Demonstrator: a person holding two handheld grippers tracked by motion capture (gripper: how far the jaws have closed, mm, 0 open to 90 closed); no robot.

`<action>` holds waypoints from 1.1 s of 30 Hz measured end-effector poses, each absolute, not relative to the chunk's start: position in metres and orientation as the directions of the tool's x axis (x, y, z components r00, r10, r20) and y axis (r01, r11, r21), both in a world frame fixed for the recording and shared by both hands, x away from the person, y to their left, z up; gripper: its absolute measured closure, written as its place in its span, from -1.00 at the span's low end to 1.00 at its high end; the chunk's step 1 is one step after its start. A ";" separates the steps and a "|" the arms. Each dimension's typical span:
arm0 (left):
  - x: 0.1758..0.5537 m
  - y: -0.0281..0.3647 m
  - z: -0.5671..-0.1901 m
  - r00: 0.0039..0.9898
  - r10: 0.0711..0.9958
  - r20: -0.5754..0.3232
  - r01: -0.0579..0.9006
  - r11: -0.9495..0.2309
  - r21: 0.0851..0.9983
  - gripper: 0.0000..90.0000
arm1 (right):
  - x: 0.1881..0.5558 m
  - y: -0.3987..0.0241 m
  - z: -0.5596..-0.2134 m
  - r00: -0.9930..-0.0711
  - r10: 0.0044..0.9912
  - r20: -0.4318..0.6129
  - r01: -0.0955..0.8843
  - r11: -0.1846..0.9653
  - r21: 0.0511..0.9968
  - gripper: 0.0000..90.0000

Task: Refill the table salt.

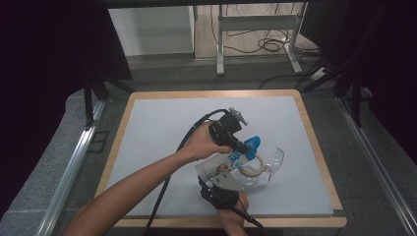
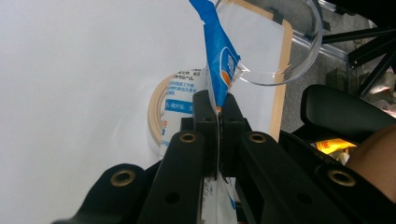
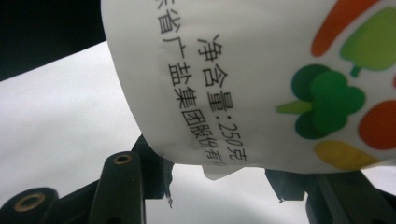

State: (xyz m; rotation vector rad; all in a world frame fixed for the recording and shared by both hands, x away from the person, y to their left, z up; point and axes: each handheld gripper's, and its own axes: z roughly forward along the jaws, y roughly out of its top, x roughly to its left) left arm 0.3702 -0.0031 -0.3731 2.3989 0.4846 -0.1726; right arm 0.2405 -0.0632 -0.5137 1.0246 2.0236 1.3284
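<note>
Floppy salt pouch [image 1: 223,164], lower middle: left gripper [image 2: 218,112] pinches its blue top, right gripper [image 1: 222,186] clamps its body.

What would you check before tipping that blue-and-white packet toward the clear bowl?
1. Left hand-held gripper pinches the packet at its blue top: ok, jaws shut on it.
2. Right hand-held gripper supports the packet's lower end: ok, the white printed end sits between its jaws.
3. Clear bowl is in place: ok, it lies beside the packet, tilted, near the wooden ring.
4. Packet already opened: cannot tell.
5. Bowl steady enough to pour into: cannot tell; nothing holds it.
6. Room on the white mat around the work: ok.
</note>
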 end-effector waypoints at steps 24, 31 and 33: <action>0.374 -0.015 -0.370 0.923 0.288 -0.255 0.384 -0.728 0.568 1.00 | 0.243 -0.064 -0.507 -0.585 0.811 -0.015 0.288 0.225 0.931 0.10; 0.375 -0.019 -0.371 0.926 0.277 -0.257 0.376 -0.739 0.560 1.00 | 0.242 -0.064 -0.508 -0.577 0.817 -0.012 0.290 0.219 0.932 0.10; 0.376 -0.020 -0.371 0.926 0.276 -0.257 0.375 -0.739 0.559 1.00 | 0.241 -0.065 -0.507 -0.575 0.818 -0.005 0.292 0.211 0.933 0.11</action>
